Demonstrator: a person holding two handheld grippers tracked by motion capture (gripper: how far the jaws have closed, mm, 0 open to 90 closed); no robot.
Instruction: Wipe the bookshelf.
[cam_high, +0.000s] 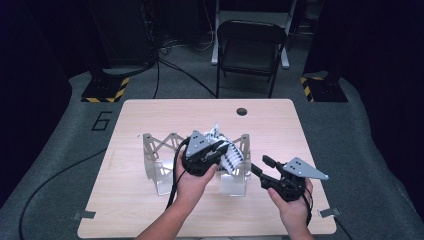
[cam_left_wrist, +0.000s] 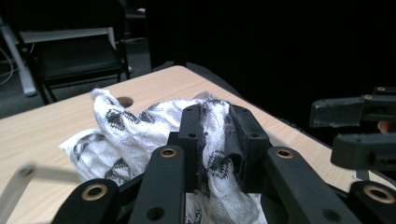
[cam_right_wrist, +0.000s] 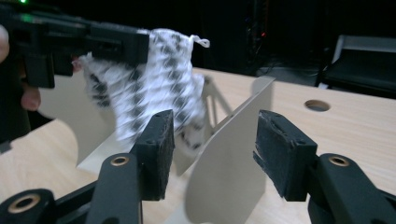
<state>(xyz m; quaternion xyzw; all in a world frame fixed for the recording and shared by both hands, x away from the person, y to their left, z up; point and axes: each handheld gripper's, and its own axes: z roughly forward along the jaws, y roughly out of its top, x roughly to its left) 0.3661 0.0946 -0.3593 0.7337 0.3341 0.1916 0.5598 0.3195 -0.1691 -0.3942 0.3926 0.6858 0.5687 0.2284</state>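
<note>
White cloth with a black pattern (cam_left_wrist: 140, 135) hangs pinched between the jaws of the left gripper (cam_high: 212, 150), which clamp it tight in the left gripper view; that gripper sits near the table's centre, its hand (cam_high: 192, 182) reaching in from 6 o'clock, wrist angled toward 1 o'clock. Just at 4 o'clock from it, the right gripper (cam_high: 262, 167) points toward 10 o'clock with jaws parted and nothing between the pads, its hand (cam_high: 292, 202) close to the near table edge. A pale folding rack (cam_high: 160, 150) stands under and around the cloth; one of its panels (cam_right_wrist: 229, 158) rises right before the right gripper's open jaws. Bare wooden table (cam_high: 150, 210) lies open toward 12 o'clock, up to a round hole (cam_high: 242, 111). Motion blurs the cloth in the right gripper view, and the left gripper covers much of it from above
</note>
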